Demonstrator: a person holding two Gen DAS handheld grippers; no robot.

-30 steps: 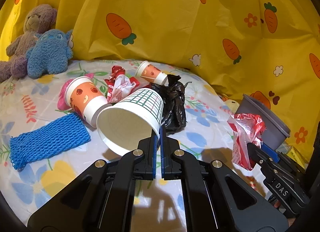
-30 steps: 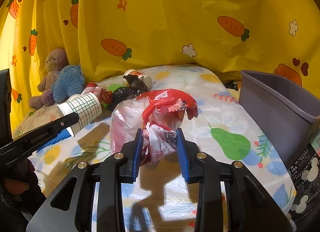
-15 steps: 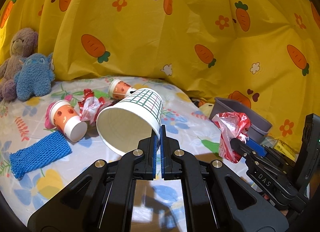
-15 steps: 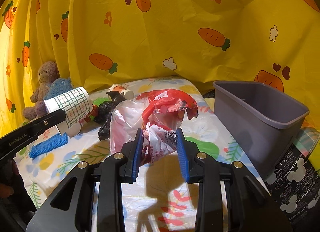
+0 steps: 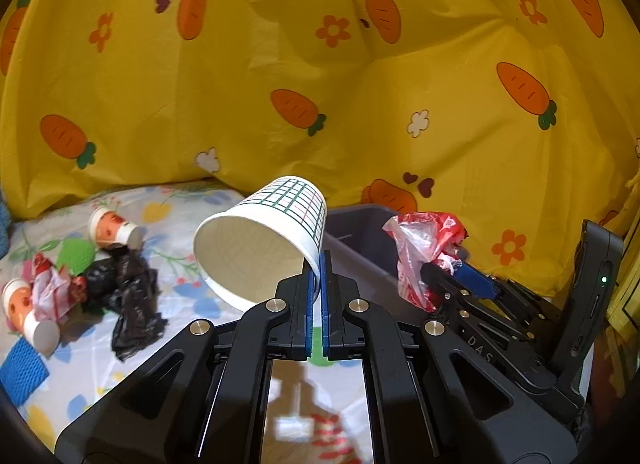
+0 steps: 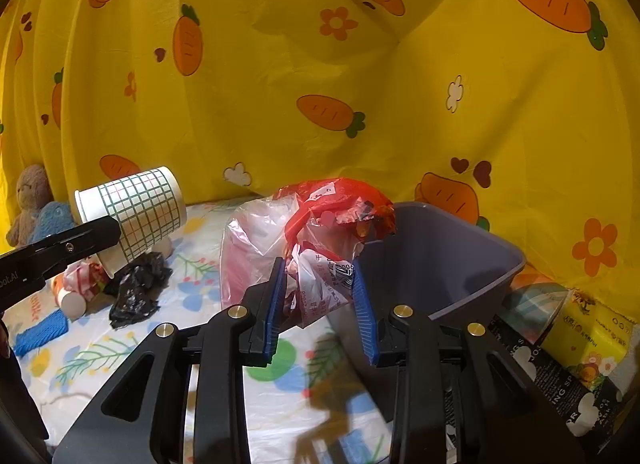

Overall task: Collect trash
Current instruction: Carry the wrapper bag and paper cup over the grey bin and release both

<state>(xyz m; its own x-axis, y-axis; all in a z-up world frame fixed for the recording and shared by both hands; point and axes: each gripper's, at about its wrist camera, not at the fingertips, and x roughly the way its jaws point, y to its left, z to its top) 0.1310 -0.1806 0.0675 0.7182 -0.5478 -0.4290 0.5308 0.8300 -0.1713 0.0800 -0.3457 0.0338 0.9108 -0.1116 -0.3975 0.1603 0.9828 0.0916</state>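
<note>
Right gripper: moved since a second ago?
Yes. The right gripper, holding the plastic bag, has moved right toward the grey bin, which looms nearer.

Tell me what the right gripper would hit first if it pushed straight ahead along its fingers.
Probably the near rim of the grey bin: the right gripper, shut on the red and white plastic bag, points at it. Depth is uncertain.

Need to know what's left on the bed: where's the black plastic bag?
Left wrist view, lower left: the black bag lies crumpled on the floral sheet, between two orange cups.
</note>
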